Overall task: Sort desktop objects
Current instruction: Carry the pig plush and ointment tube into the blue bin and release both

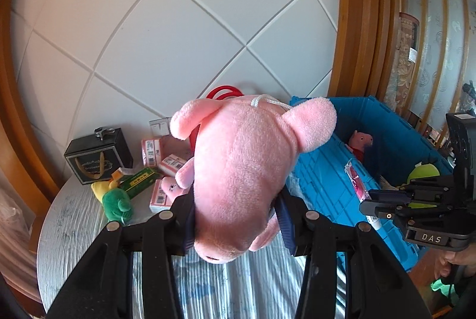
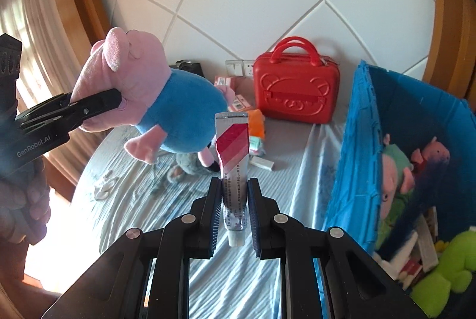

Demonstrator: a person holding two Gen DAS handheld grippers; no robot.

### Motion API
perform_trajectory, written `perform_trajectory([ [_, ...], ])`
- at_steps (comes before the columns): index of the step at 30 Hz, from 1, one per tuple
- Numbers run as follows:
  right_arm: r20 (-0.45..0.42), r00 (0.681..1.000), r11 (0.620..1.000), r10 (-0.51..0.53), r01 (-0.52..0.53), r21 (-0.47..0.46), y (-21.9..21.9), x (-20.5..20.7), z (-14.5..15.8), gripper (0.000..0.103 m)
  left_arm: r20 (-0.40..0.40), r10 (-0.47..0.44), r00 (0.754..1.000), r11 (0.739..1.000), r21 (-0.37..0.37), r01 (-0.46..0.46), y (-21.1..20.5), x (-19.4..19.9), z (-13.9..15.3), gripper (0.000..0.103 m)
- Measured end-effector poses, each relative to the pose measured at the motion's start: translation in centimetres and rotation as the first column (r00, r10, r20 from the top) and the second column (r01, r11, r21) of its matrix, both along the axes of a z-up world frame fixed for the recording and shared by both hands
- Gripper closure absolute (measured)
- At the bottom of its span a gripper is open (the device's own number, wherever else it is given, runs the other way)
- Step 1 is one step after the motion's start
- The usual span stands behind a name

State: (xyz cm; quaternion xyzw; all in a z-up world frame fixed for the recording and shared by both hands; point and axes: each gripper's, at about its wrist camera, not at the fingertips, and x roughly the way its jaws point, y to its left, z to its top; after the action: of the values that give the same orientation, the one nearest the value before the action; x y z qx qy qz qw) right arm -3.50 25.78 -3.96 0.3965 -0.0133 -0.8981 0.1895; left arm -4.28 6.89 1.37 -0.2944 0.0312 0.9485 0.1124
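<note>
Left gripper (image 1: 235, 217) clamped on the snout end of a pink pig plush (image 1: 241, 167), held in the air above the table (image 1: 68, 217); head toward the camera, ears up and away, blue body hanging on the far side, legs dangling in the right wrist view. Right gripper (image 2: 233, 214) closed on a tube (image 2: 233, 158), gripped across its lower part, cap toward the camera, crimped end pointing up and away, long axis in line with the fingers, red stripes on the upper half. Hides most of the table's middle from the left wrist view, the plush. Beyond it, on the table: a black box (image 1: 98, 155) at the far left, a small green and yellow plush (image 1: 114, 198) in front of that, a green carton (image 1: 139, 180), several pink-and-white packets (image 1: 153, 151) scattered beside. Against the wall, a red case (image 2: 296, 90) standing upright, handles up, with an orange item (image 2: 255, 122) just to its left. Lying on the cloth below the hanging legs, a grey plush (image 2: 184, 167). At the right, touching the table edge, a blue crate (image 2: 363, 140), open at the top, holding a pig plush in green (image 2: 392, 176), a smaller pink pig (image 2: 434, 153), a lime-green plush (image 2: 455, 262) and some flat packets, jumbled together at the bottom.
</note>
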Motion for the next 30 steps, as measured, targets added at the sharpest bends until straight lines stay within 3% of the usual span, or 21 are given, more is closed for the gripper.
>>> perform_trajectory([
  [14,-0.074,0.985,0.987,-0.156,0.154,-0.039,12.1,2.5,3.6,0.086,-0.093,-0.209,0.974,0.978,-0.015,0.208,13.8,-2.6,4.5,0.059],
  [30,-0.009,0.925,0.924,-0.381,0.38,-0.04,23.6,5.4,1.3,0.085,-0.057,-0.443,0.895,0.896,-0.002,0.443,27.2,-4.9,4.6,0.057],
])
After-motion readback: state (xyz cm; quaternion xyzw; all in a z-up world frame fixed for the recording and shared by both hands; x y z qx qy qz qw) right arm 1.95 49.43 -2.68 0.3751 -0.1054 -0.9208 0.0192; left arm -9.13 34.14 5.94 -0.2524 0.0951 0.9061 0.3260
